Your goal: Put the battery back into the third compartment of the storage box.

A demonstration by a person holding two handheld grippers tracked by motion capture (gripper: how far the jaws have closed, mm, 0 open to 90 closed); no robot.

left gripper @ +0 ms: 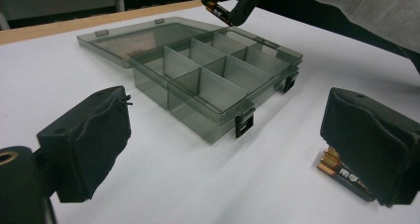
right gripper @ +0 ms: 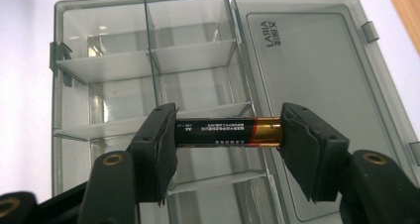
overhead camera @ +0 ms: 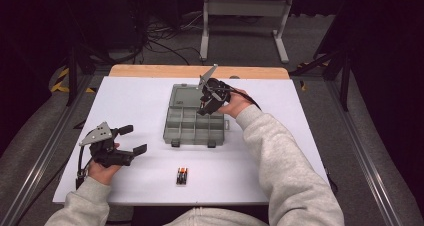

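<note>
A smoky clear plastic organiser box (overhead camera: 186, 131) lies open on the white table, its lid (overhead camera: 187, 96) flat behind it and its several compartments bare. My right gripper (overhead camera: 204, 106) hovers over the box's far right part, shut end to end on a black and gold AA battery (right gripper: 218, 132). The right gripper view looks down past that battery into the compartments (right gripper: 114, 100), with the lid (right gripper: 317, 85) to the right. My left gripper (overhead camera: 134, 139) rests open near the table's front left, nothing between its pads (left gripper: 89, 144). A few more batteries (overhead camera: 182, 176) lie together near the front edge.
The white table top (overhead camera: 130, 101) ends at a wooden strip (overhead camera: 150, 71) at the far side. The spare batteries (left gripper: 341, 172) lie just beyond my left gripper's right pad. Black latches (left gripper: 244, 122) stick out of the box's front wall. A sleeve (overhead camera: 280, 156) crosses the table's right half.
</note>
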